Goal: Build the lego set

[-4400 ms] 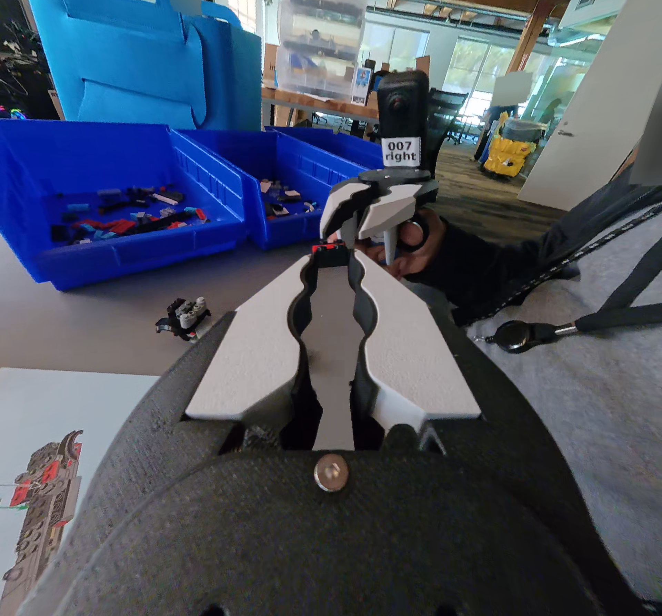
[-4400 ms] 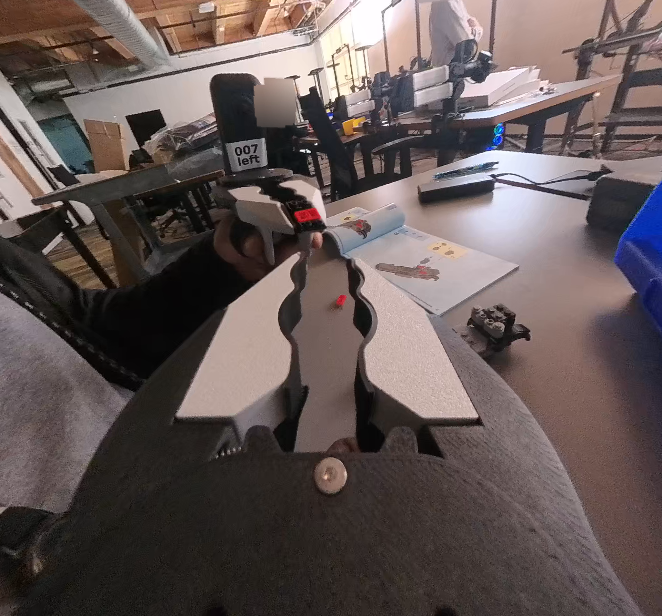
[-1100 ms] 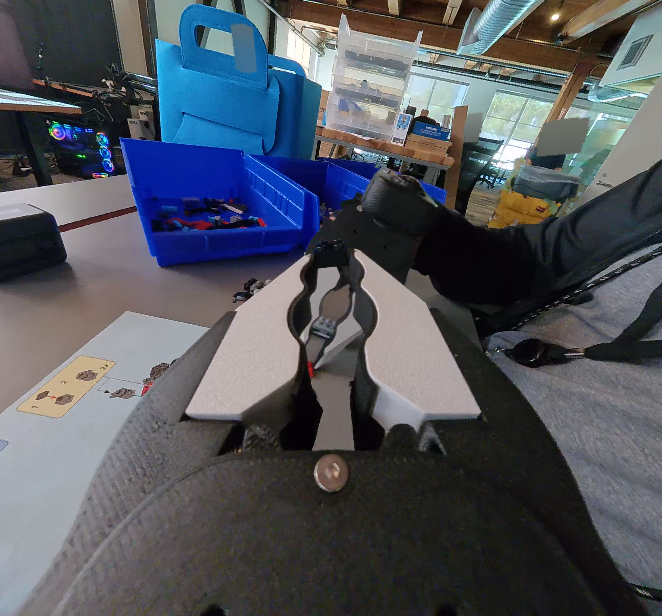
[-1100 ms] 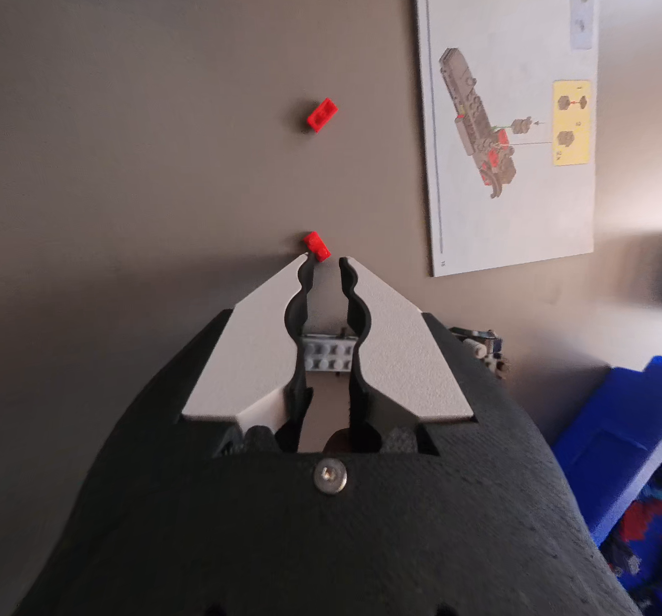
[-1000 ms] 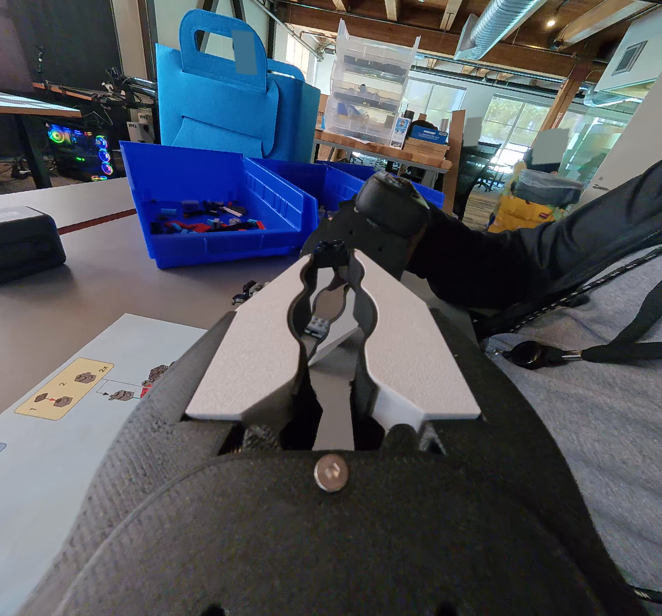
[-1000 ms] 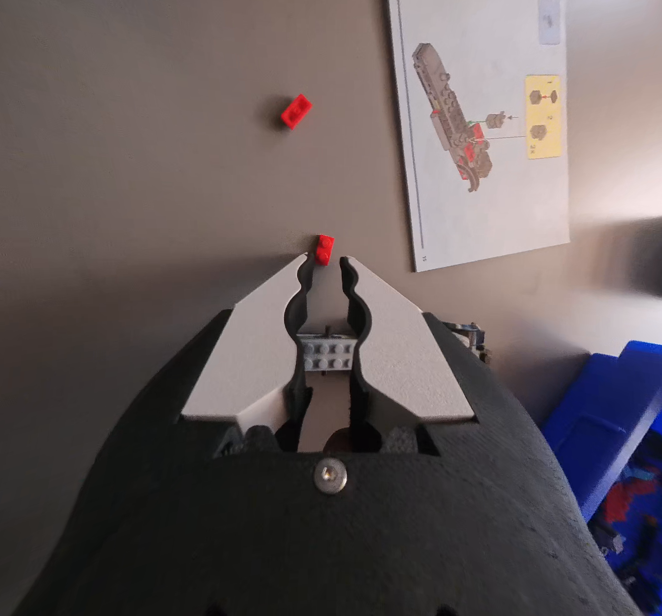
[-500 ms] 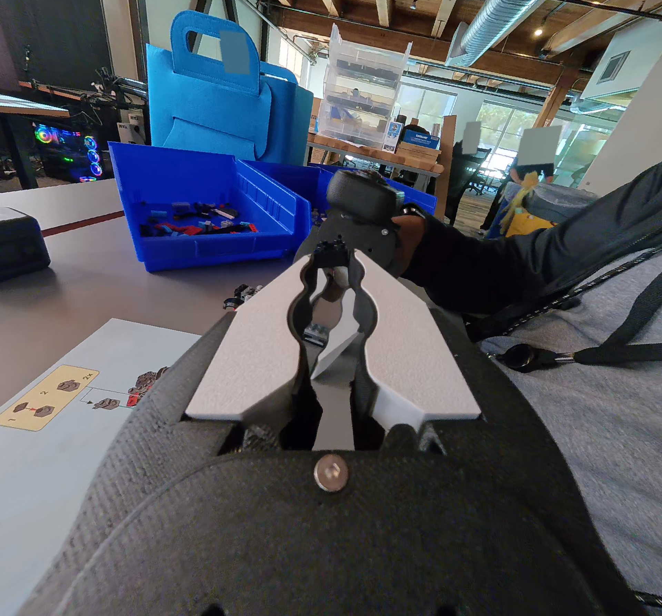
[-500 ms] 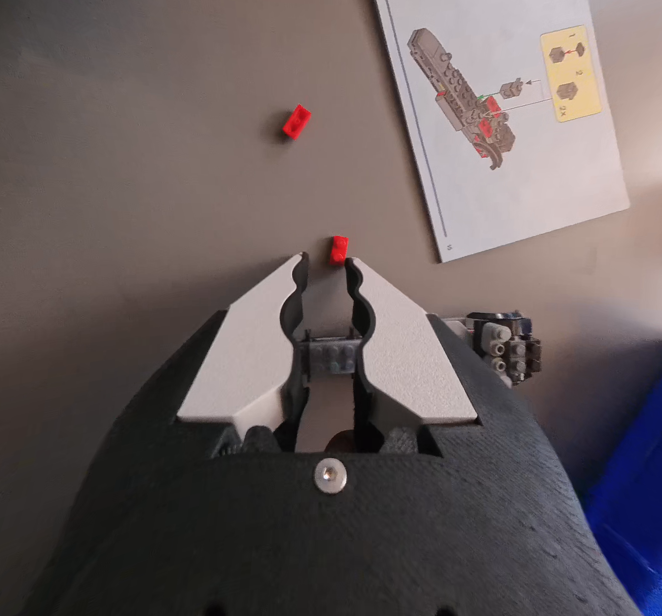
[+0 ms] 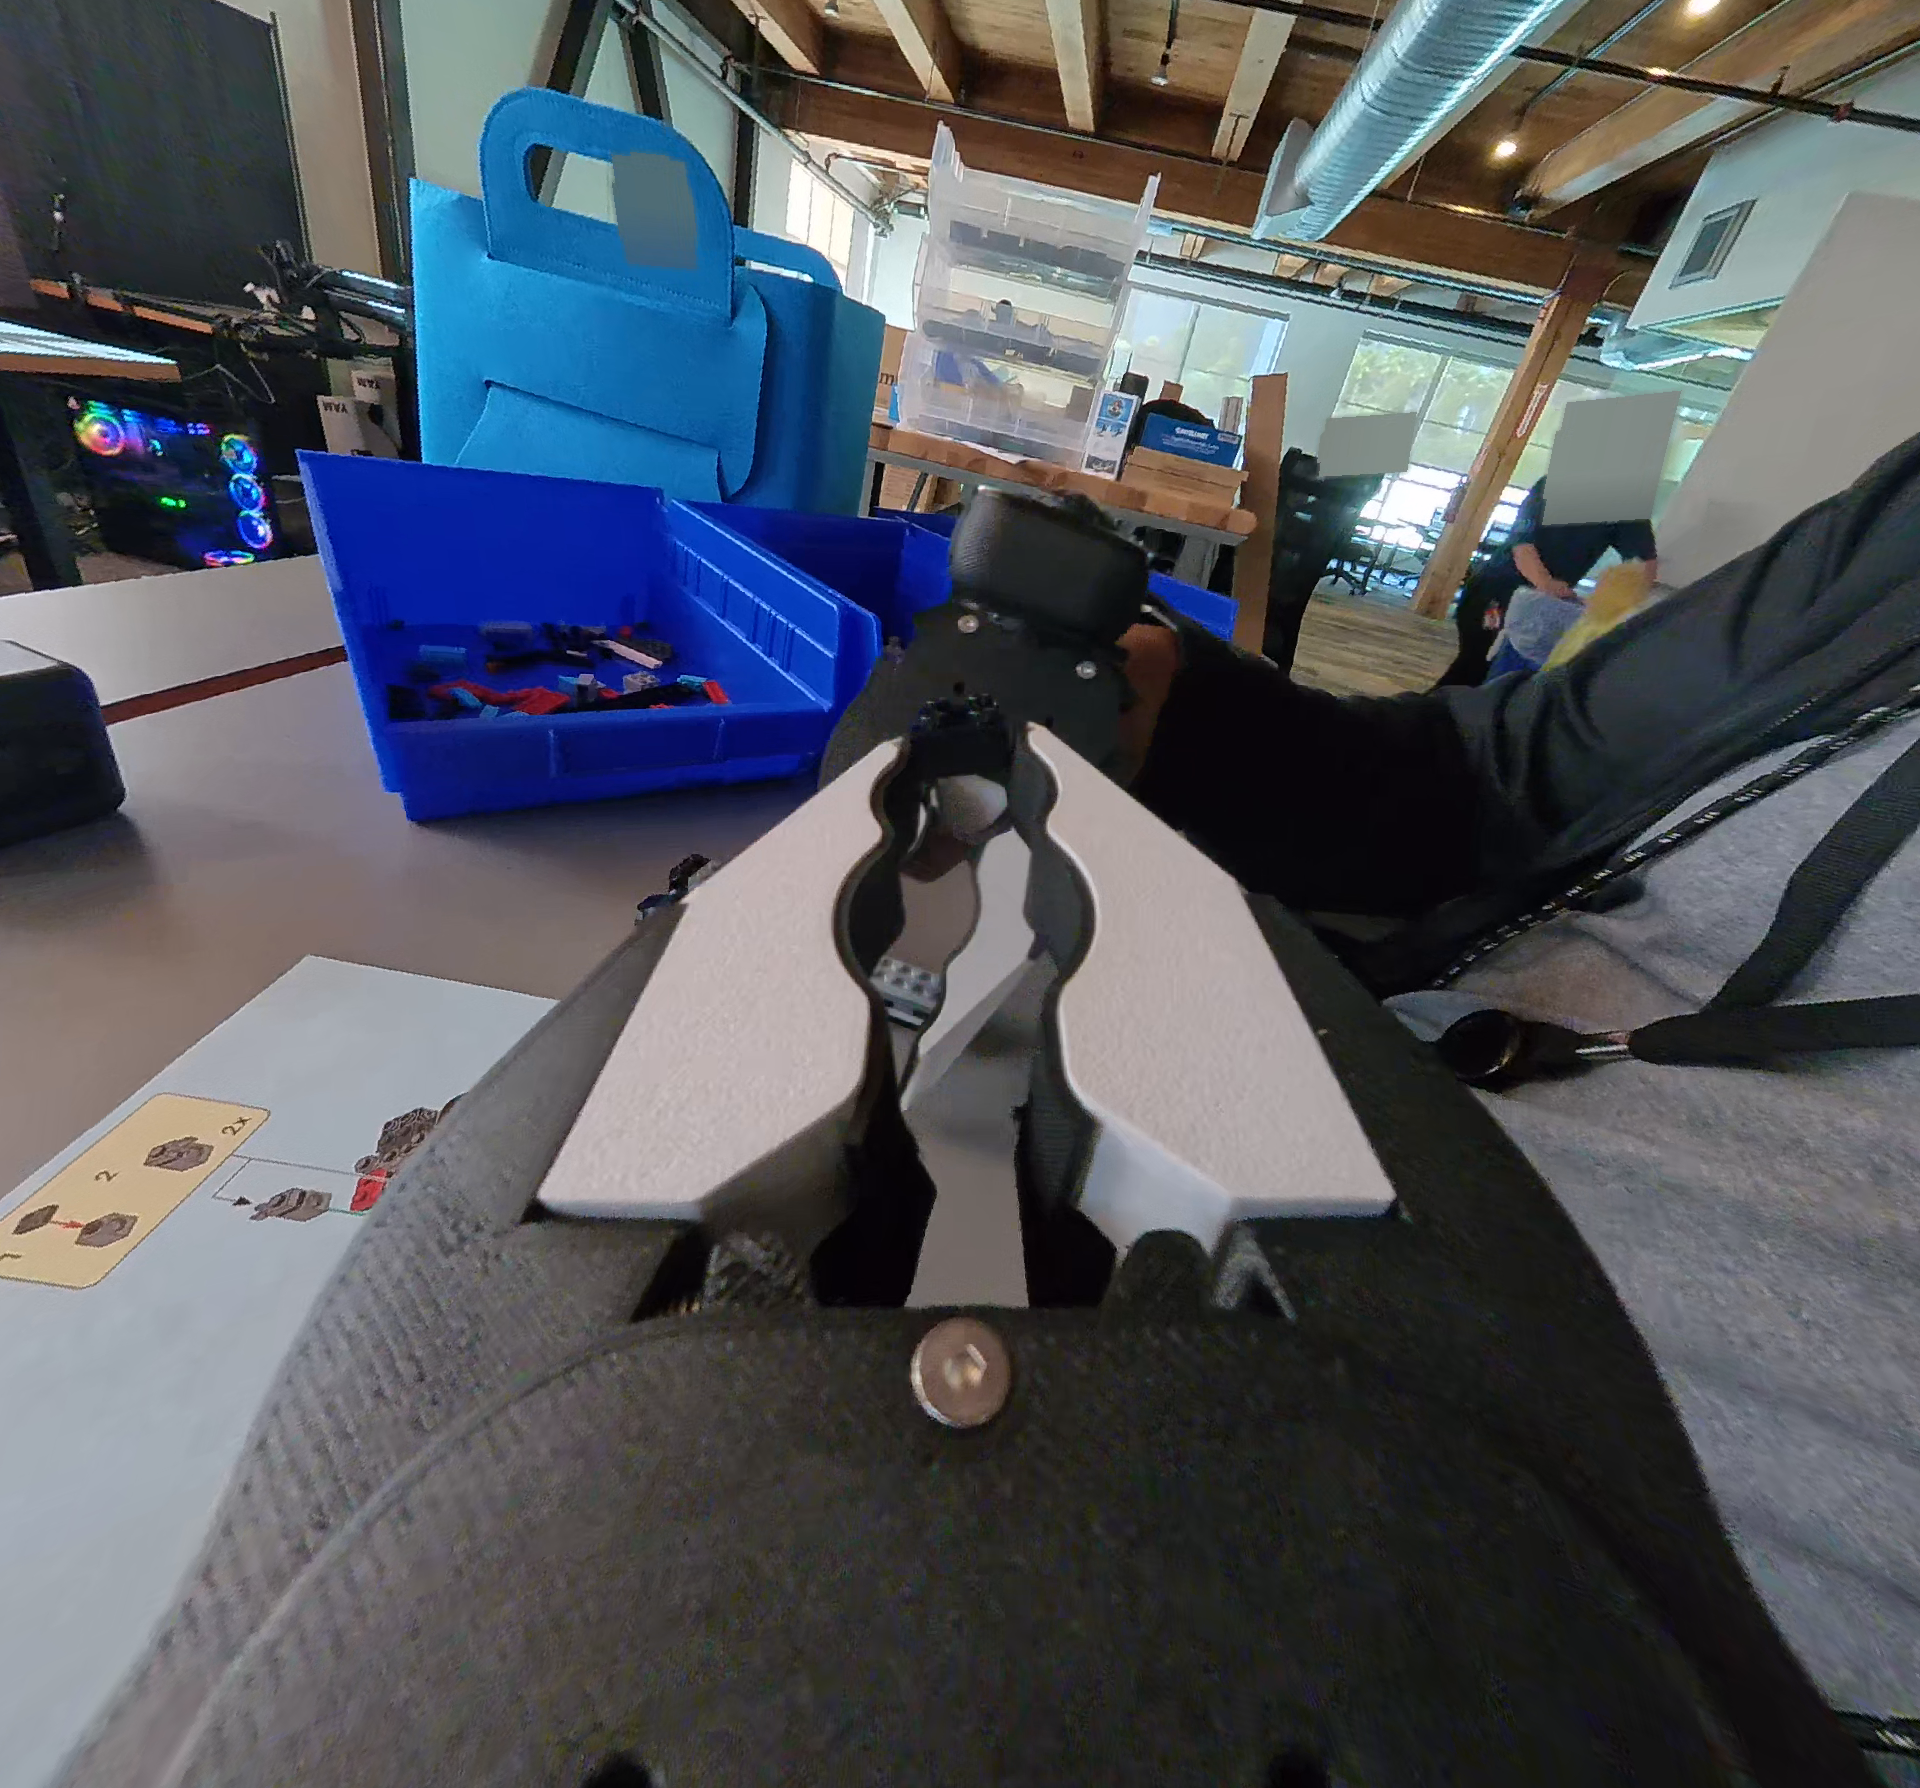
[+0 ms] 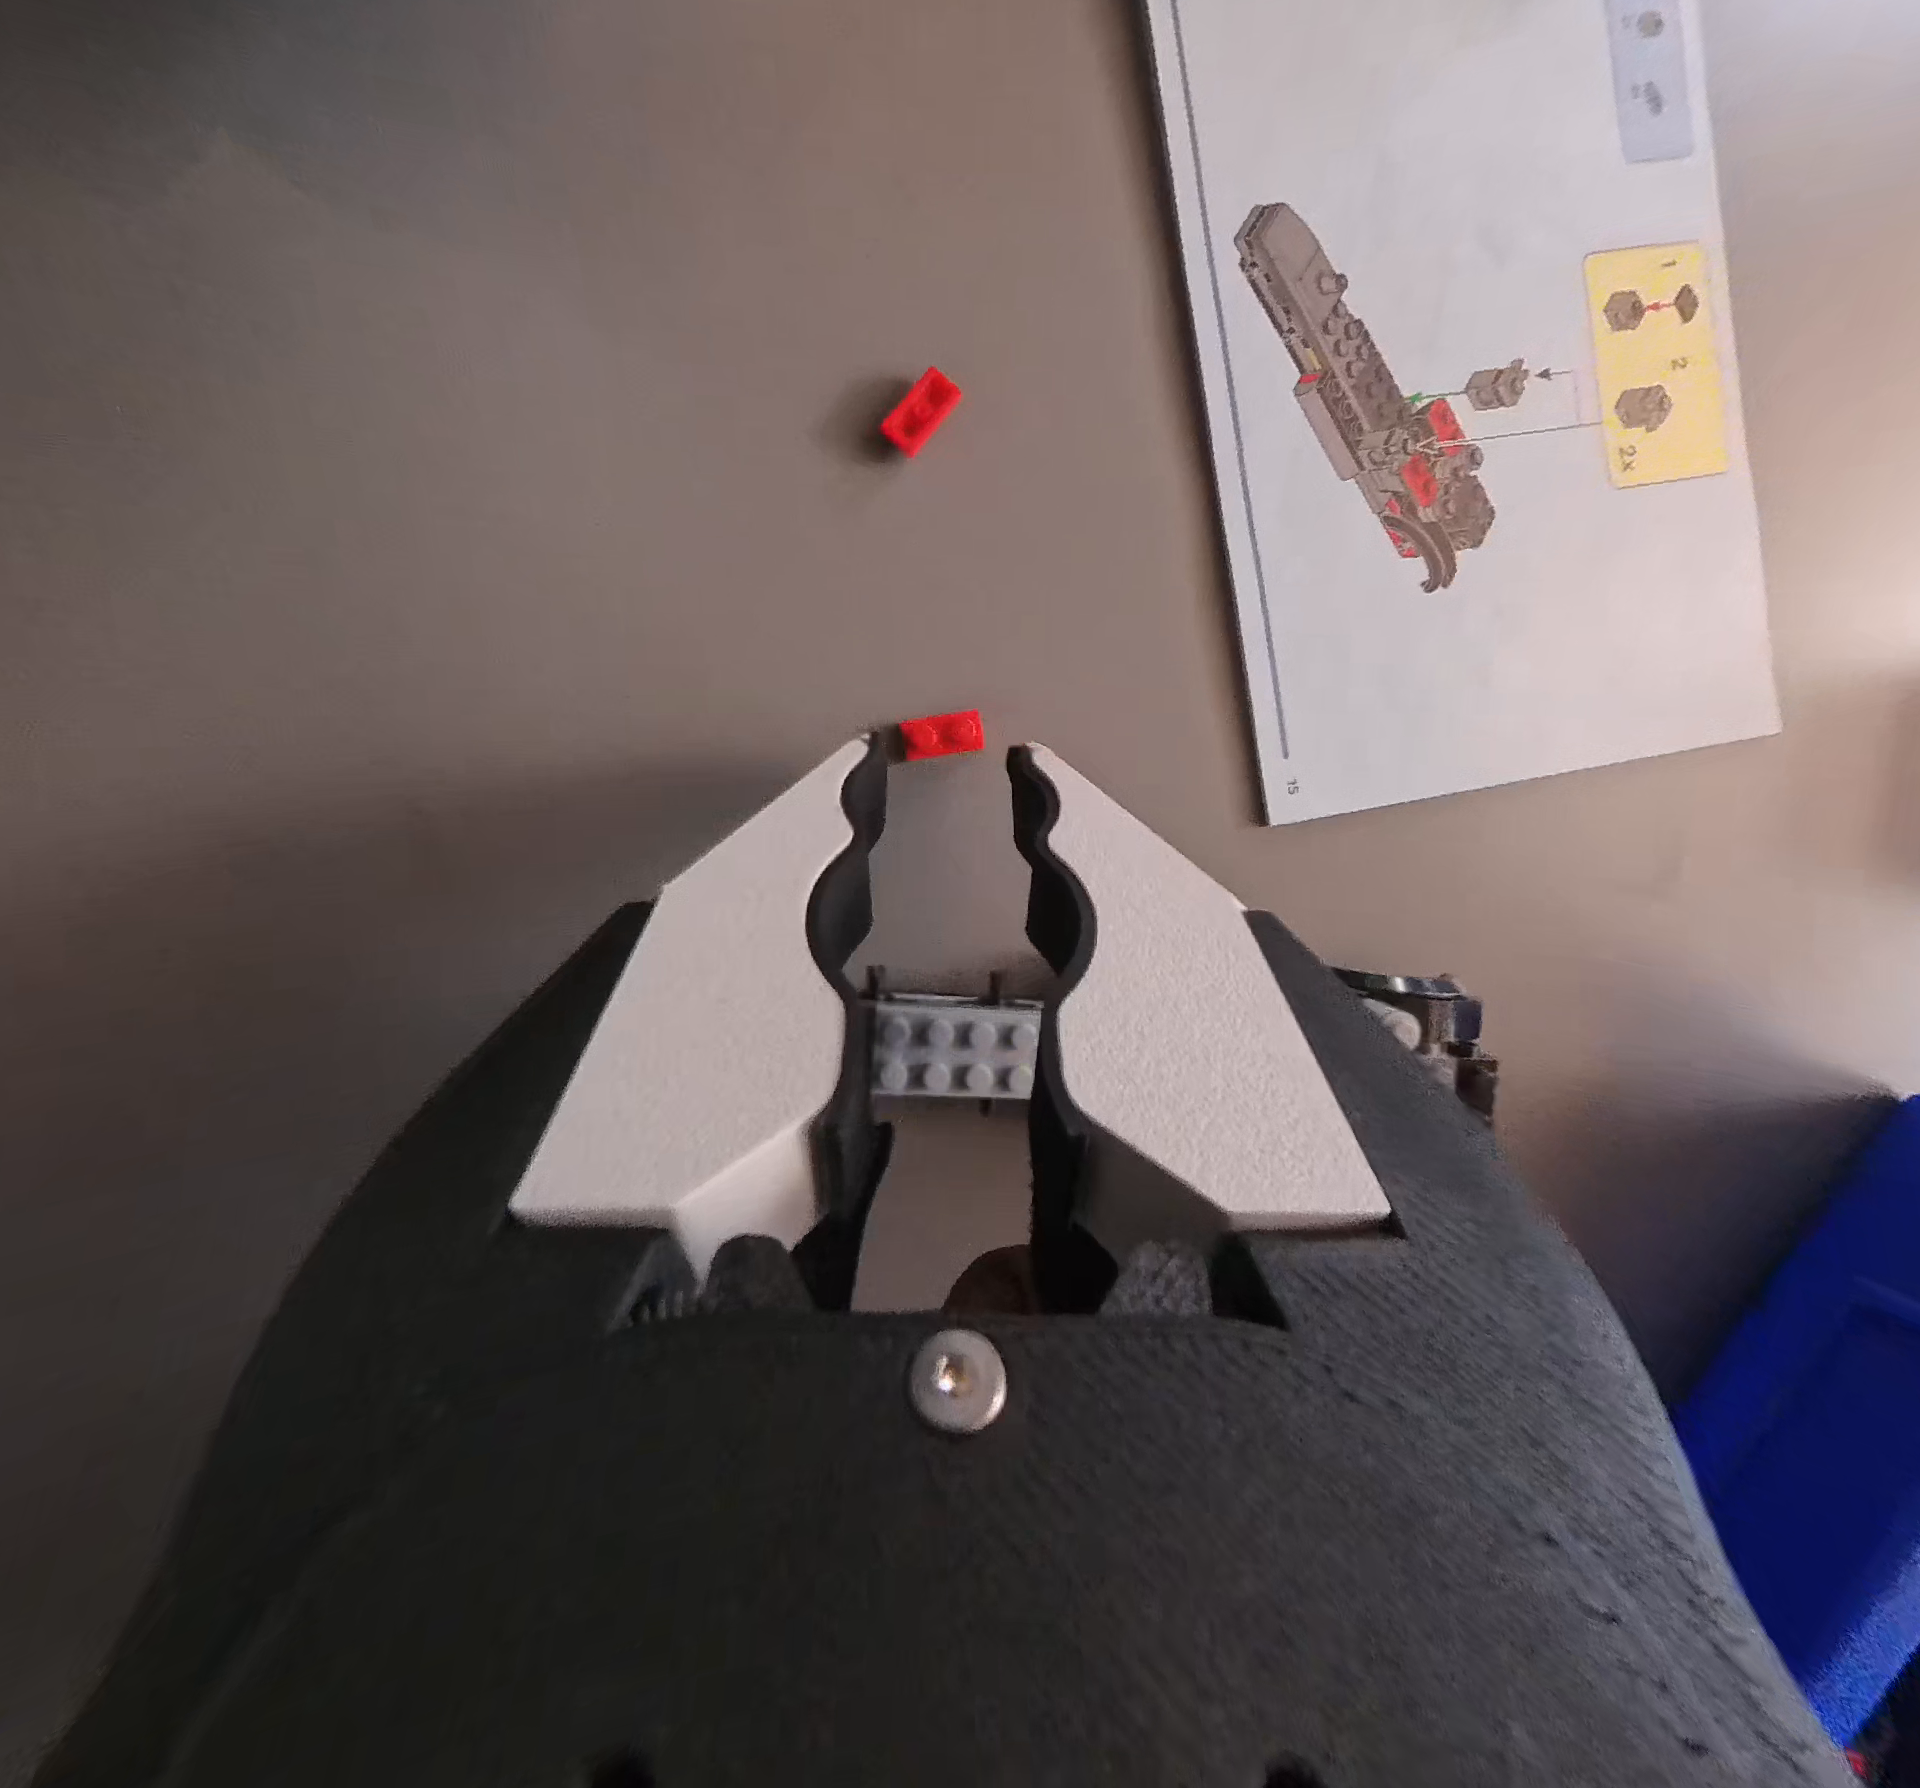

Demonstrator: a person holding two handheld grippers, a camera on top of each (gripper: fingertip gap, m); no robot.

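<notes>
Red against the grey surface, two small plates lie in front of my right tool: the near red plate sits just at the tips, touching or almost touching the left one, and the far red plate lies loose beyond it, well apart. My right tool points straight down at the surface, its fingers parted at the tips while pinching a light grey studded brick deep in the throat between them. The open instruction booklet lies to the right, and a small dark half-built model peeks out beside the tool's right finger, near the edge of a blue bin.

My left tool is held level, facing the right tool and the dark-sleeved hand gripping it. Its tips are pressed on a small black piece. Behind stand an open blue bin of loose bricks, a blue felt bag and a black box at the left edge.
</notes>
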